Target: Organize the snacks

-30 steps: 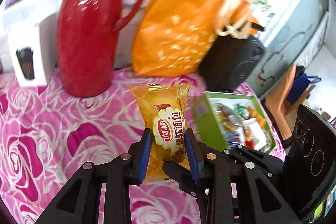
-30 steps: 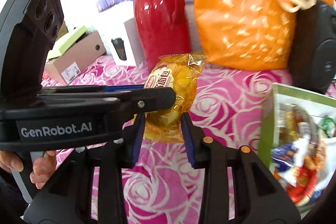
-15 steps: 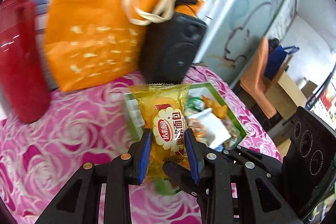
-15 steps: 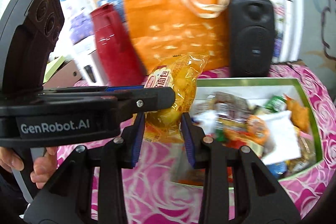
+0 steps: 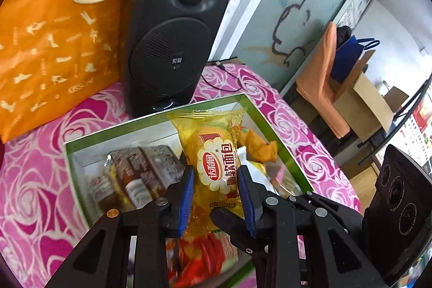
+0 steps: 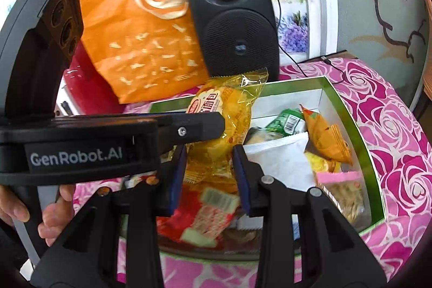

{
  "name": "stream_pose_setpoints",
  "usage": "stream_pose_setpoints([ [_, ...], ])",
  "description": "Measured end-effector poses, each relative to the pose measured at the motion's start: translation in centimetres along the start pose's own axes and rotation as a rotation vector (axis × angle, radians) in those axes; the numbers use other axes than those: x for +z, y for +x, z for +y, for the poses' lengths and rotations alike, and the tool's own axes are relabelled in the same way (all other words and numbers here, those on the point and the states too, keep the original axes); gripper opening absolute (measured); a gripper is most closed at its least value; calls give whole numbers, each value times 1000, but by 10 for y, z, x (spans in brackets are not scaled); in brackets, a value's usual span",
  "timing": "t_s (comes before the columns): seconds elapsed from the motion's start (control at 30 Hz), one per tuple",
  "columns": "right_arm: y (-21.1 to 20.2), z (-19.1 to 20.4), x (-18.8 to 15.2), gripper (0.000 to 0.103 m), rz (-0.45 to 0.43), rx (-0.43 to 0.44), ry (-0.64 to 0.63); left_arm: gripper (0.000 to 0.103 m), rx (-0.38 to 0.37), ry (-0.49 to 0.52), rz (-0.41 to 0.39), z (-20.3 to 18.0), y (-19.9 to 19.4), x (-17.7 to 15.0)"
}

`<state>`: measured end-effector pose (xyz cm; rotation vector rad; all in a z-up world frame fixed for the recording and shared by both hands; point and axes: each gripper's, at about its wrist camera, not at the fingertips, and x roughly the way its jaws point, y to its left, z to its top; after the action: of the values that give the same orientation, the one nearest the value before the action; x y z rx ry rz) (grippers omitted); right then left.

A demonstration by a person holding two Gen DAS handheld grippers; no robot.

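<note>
Left gripper fingers clamped on yellow bread pack, held upright mid-frame over green box of snacks, ready to drop; right gripper fingers parted, holding nothing; black speaker beyond on bench

Your two views are brightly and evenly lit, with no hard shadows. Fisheye bending curves the wall and darkens the corners. Expect motion blur on the red packets nearest the lens; glare whitens the upper-left background of the right view.
</note>
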<state>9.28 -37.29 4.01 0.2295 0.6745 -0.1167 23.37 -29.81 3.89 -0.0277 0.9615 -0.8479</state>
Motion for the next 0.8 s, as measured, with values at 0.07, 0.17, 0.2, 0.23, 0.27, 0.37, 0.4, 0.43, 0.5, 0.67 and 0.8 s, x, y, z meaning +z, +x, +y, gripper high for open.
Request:
stream_pose_setpoints([
  [0.07,9,-5,0,37,0,-26,-14,33,13,-1,-6,2,6,2],
  [0.17,22,-21,1,51,6,-117,-1,78,77,-29,-16,11,5,1],
  [0.2,22,-26,0,67,8,-136,11,90,113,-43,-44,16,0,-1],
  [0.23,23,-30,-2,74,10,-146,13,91,128,-44,-71,18,-5,-3],
  [0.27,23,-31,-3,74,7,-129,11,92,143,-40,-88,22,-10,-5],
  [0.37,20,-26,-5,85,9,-133,-14,94,190,-56,-76,29,-18,-7],
  [0.4,18,-22,-5,92,8,-137,-25,94,201,-57,-81,30,-21,-8],
  [0.43,15,-18,-5,98,8,-138,-36,94,210,-55,-89,31,-26,-9],
  [0.5,6,-10,-6,102,7,-150,-60,95,239,-44,-109,29,-39,-14],
  [0.67,-30,4,-11,102,12,-166,-82,95,298,-12,-151,15,-79,-31],
  [0.8,-72,13,-25,102,6,-205,-95,103,351,6,-200,0,-112,-56],
])
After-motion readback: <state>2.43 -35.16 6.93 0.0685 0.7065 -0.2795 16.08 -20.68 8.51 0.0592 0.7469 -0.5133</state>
